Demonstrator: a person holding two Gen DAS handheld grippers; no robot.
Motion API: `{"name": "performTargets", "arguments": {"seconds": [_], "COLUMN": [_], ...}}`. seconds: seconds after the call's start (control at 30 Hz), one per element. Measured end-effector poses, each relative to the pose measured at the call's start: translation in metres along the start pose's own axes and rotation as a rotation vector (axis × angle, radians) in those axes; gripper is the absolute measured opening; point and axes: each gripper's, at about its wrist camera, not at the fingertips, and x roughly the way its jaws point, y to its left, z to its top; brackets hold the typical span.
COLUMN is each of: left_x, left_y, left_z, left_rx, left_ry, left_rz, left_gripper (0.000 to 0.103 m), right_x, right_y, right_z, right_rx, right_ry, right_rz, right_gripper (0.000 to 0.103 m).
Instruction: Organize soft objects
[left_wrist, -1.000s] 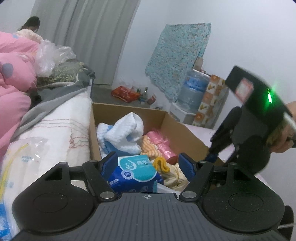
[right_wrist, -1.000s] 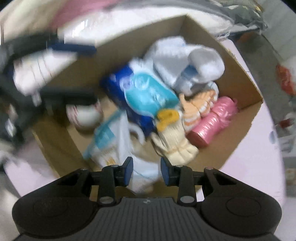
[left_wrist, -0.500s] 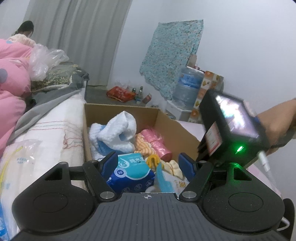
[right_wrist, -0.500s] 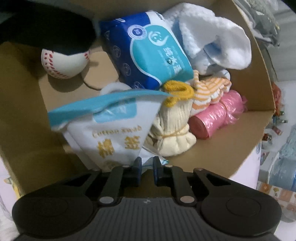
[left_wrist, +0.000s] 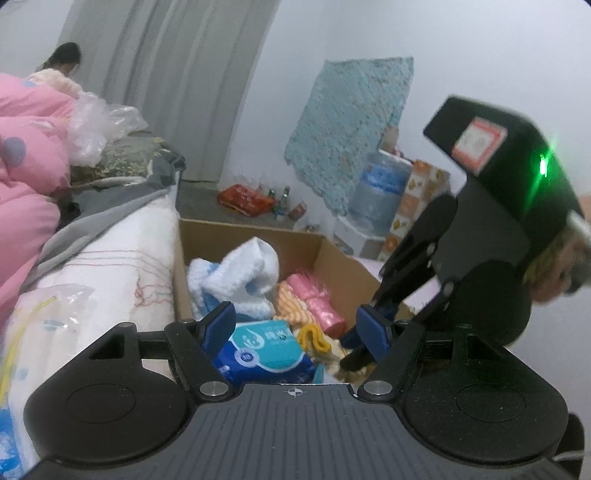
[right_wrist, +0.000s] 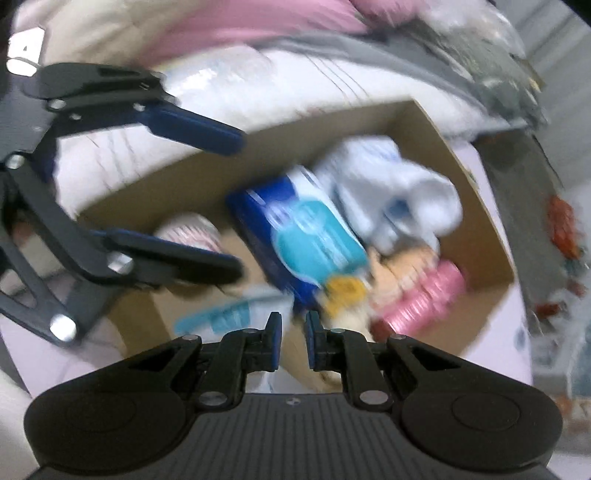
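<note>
A cardboard box (left_wrist: 334, 254) (right_wrist: 480, 236) holds soft things: a white and blue fluffy cloth (left_wrist: 236, 280) (right_wrist: 399, 188), a blue tissue pack (left_wrist: 266, 350) (right_wrist: 306, 243), a pink roll (left_wrist: 317, 306) (right_wrist: 421, 299), a striped orange cloth (left_wrist: 291, 306), a yellow-trimmed cream bundle (left_wrist: 314, 338) (right_wrist: 343, 291), a white-and-blue cotton swab bag (right_wrist: 236, 314) and a baseball (right_wrist: 192, 232). My left gripper (left_wrist: 299, 326) (right_wrist: 236, 203) is open and empty over the box's near end. My right gripper (right_wrist: 293, 339) hovers above the box, jaws slightly apart, empty; its body (left_wrist: 480, 221) shows in the left wrist view.
A white mattress (left_wrist: 110, 266) with a plastic packet (left_wrist: 40, 321) borders the box on the left, with pink bedding (left_wrist: 26, 173) behind. A water bottle (left_wrist: 380, 188), patterned box (left_wrist: 421, 195) and floor clutter (left_wrist: 251, 199) stand beyond. The right wrist view is blurred.
My right gripper let go of the cotton swab bag, opened a little and lifted up and away from the box. The bag now lies in the box. My left gripper stayed open.
</note>
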Motion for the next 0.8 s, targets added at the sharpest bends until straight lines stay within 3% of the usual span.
{"name": "performTargets", "arguments": {"seconds": [0.3, 0.53, 0.8], "left_x": [-0.004, 0.0, 0.004], "left_y": [0.02, 0.017, 0.009], "left_z": [0.005, 0.001, -0.003], "left_rx": [-0.109, -0.095, -0.05], "left_ry": [-0.028, 0.0, 0.02], "left_rz": [-0.005, -0.013, -0.005], "left_gripper": [0.072, 0.072, 0.072], "right_x": [0.026, 0.052, 0.046], "right_y": [0.007, -0.001, -0.008], "right_z": [0.015, -0.007, -0.016], "right_rx": [0.008, 0.01, 0.042], "right_ry": [-0.029, 0.062, 0.02], "right_rz": [0.039, 0.003, 0.022], "right_gripper": [0.016, 0.018, 0.019]}}
